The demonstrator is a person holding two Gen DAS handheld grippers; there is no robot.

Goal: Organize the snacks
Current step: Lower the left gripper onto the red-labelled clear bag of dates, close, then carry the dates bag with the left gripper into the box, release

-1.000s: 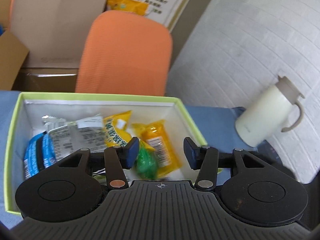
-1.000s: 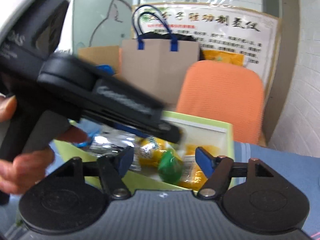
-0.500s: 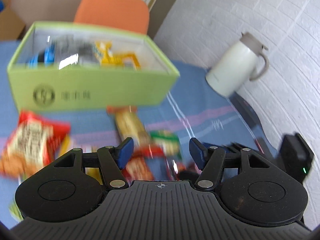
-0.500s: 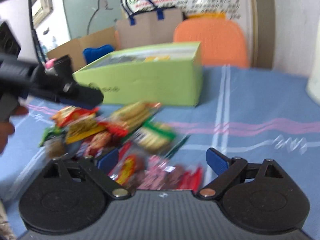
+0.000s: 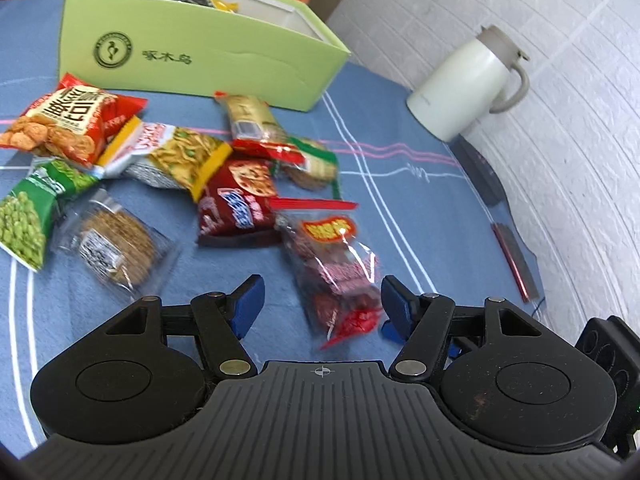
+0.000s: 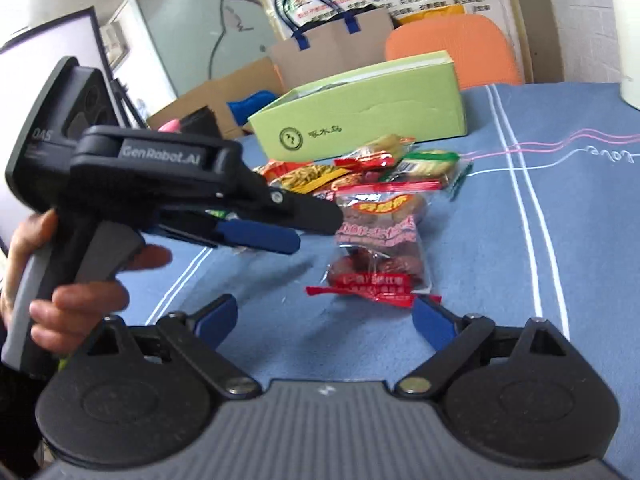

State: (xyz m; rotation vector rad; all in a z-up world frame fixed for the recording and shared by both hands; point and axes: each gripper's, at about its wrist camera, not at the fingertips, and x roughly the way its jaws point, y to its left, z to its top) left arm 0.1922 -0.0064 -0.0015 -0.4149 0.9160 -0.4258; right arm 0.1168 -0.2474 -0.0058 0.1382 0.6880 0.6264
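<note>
The clear red-edged snack packet [image 6: 376, 248] lies on the table [image 6: 560, 240] at twelve o'clock from the right gripper [image 6: 326, 320], its long axis running toward the green box [image 6: 360, 120]; jaws wide, holding nothing, and nearer than the half-open, empty left gripper [image 5: 320, 300].

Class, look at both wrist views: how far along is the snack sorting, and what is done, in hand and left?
Done: a few packets already lie inside the green box. In hand: nothing; the left tool and right tool are both open and empty, jaws having just been opening, flanking the clear packet of red dates. Left: that packet plus the pile on the blue tablecloth, including the green pea bag.
</note>
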